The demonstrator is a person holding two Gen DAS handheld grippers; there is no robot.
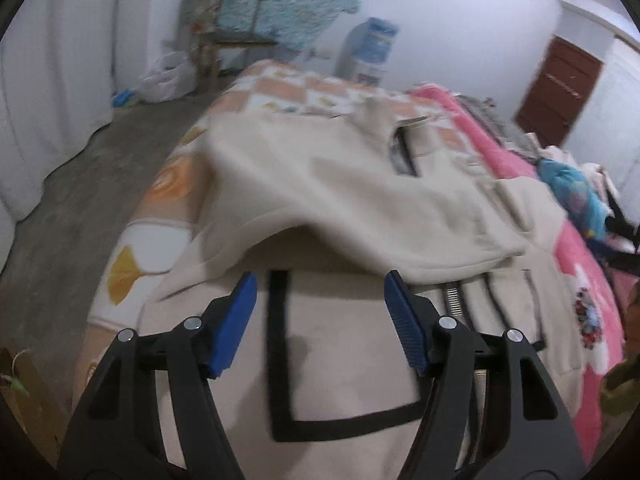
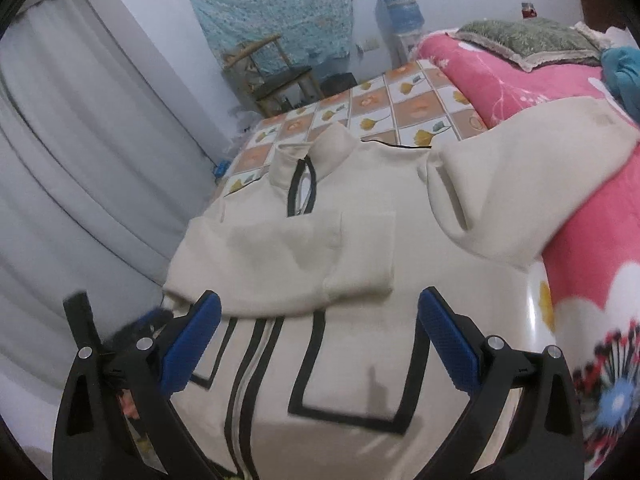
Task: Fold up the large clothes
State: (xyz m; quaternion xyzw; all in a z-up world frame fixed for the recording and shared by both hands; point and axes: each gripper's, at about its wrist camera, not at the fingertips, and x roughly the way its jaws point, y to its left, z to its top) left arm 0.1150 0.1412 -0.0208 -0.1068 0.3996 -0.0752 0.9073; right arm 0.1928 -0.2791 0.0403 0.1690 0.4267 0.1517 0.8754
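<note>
Hand-held grippers, your left [image 1: 320, 292] and right [image 2: 320, 312], hover wide and empty over the cream zip jacket [image 2: 360, 360] on the bed [image 2: 400, 100]: one sleeve [image 2: 280, 264] folded across, the other sleeve [image 2: 520, 184] left.

Cream jacket [image 2: 360, 360], sleeve folded across, on bed

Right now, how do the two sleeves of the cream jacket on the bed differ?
One sleeve is folded flat across the jacket's chest, its cuff lying near the middle. The other sleeve is not yet folded: it stretches outward and drapes up over the pink blanket. The folded sleeve covers the zip; the other leaves the front bare. Both are the same plain cream fabric.
</note>
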